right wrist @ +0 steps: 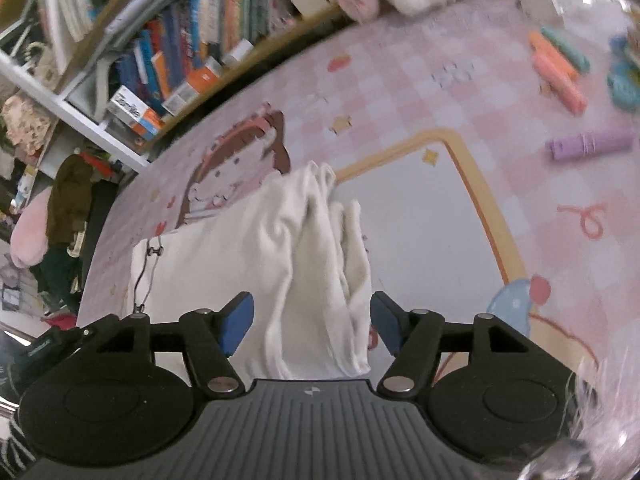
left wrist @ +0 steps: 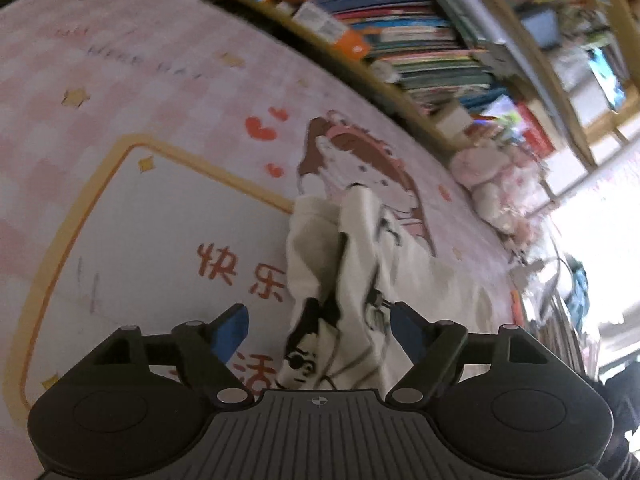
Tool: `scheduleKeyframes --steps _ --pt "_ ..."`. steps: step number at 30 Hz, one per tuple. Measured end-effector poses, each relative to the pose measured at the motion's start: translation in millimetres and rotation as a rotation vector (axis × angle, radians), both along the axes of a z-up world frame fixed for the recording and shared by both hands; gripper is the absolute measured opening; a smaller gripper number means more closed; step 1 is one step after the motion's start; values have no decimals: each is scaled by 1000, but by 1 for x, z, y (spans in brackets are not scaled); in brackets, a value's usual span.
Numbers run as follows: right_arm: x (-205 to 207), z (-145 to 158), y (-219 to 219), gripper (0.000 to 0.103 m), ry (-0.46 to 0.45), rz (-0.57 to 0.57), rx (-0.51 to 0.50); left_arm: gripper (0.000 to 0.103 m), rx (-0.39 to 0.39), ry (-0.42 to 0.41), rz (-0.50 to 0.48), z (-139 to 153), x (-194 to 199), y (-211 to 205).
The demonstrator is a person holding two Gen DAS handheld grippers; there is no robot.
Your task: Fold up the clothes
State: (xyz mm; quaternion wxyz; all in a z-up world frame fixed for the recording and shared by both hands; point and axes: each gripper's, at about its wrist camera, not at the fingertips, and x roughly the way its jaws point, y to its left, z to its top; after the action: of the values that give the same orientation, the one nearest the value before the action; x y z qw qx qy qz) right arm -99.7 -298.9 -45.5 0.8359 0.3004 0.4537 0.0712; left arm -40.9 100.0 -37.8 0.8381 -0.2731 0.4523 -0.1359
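Left wrist view is looking down on a pink checked play mat (left wrist: 168, 92) printed with a cartoon girl, red hearts and a yellow-bordered panel; one cream garment (left wrist: 352, 272) with black line drawings is lying bunched on it. A bookshelf (left wrist: 400, 28) crammed with books is running along the mat's far edge (too blurred to count them). The left gripper (left wrist: 320, 332) is standing wide, its two blue pads flanking the cloth without pressing it. In the right wrist view the same garment (right wrist: 312, 264) is showing its plain white folds between the right gripper (right wrist: 312, 324) pads, which are likewise parted and gripping nothing. One purple roll (right wrist: 588, 145) and two orange sticks (right wrist: 558, 76) are lying well apart from the garment.
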Motion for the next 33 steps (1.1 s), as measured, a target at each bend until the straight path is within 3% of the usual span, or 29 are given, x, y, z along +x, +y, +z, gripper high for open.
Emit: scheduleKeyframes --steps 7,8,9,10,11,13,15,17,20,23,26,28,30,33 --pt "19 -16 -8 62 67 -29 120 77 -44 42 -46 -7 19 -6" --pt "23 -18 -8 60 77 -27 137 73 -52 51 -50 -8 22 -7" --pt "28 -19 -7 55 88 -21 154 54 -57 66 -55 -10 24 -10" --pt "33 -20 -5 53 98 -14 168 44 -62 81 -61 -11 27 -12" --pt "37 -20 -3 52 102 -6 169 40 -62 87 -59 -12 28 -15" --pt "43 -19 4 36 105 12 126 37 -44 85 -52 -12 28 -19" --pt "44 -14 12 29 92 36 61 27 -22 77 -49 -7 26 -22" --pt "38 2 29 18 3 94 -72 23 39 29 -69 6 20 -31" --pt "23 21 43 14 -109 157 -142 22 172 -68 -146 26 7 -51" --pt "12 32 48 14 -177 191 -166 23 174 -49 -165 23 8 -49" --pt "19 21 27 15 -89 118 -79 30 68 13 -130 13 17 -30" --pt "23 11 13 27 -26 56 -6 34 -3 53 -110 6 22 -20" --pt "24 2 3 34 19 10 35 45 -33 81 -104 0 25 -14" --pt "25 -12 -3 38 69 -16 92 52 -73 110 -96 -9 30 -11"
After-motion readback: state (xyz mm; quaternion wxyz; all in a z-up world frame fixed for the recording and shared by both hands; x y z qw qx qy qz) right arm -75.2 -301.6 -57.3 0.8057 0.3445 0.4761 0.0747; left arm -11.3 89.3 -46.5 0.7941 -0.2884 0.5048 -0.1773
